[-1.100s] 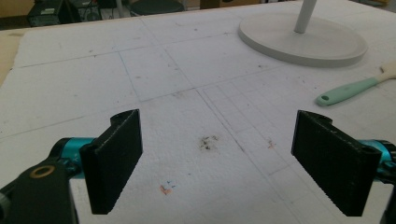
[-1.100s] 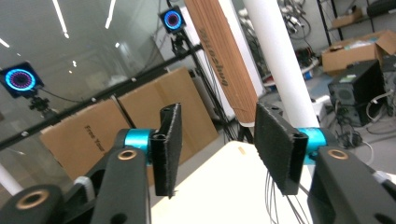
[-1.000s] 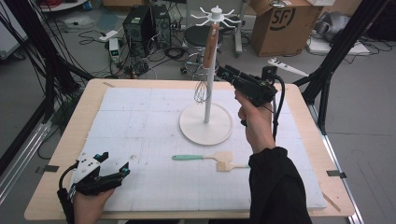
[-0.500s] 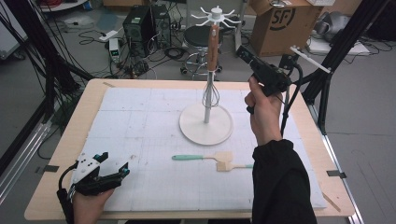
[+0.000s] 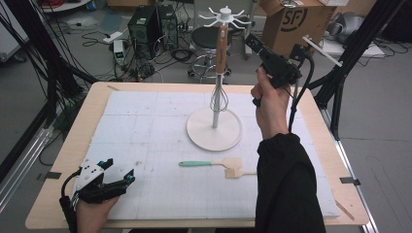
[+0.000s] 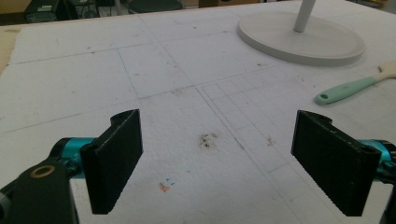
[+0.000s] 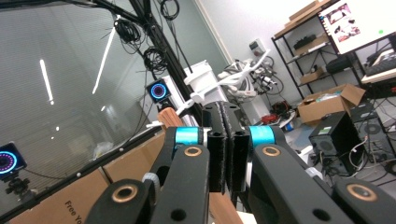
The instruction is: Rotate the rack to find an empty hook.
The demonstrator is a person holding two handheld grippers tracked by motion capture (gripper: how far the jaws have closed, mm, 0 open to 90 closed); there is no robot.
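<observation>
Wooden-handled whisk (image 5: 221, 73) on white rack (image 5: 214, 127), spatulas (image 5: 214, 163) near.

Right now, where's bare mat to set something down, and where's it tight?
Free: the white mat left of the rack base, back to the far edge, and the near strip between the left gripper and the teal-handled spatula. Tight: around the rack base, the hanging whisk, the spatula and the right forearm.

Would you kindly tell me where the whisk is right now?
In the high view the whisk hangs from the top of the white stand at the table's far middle, just left of the raised right tool.
</observation>
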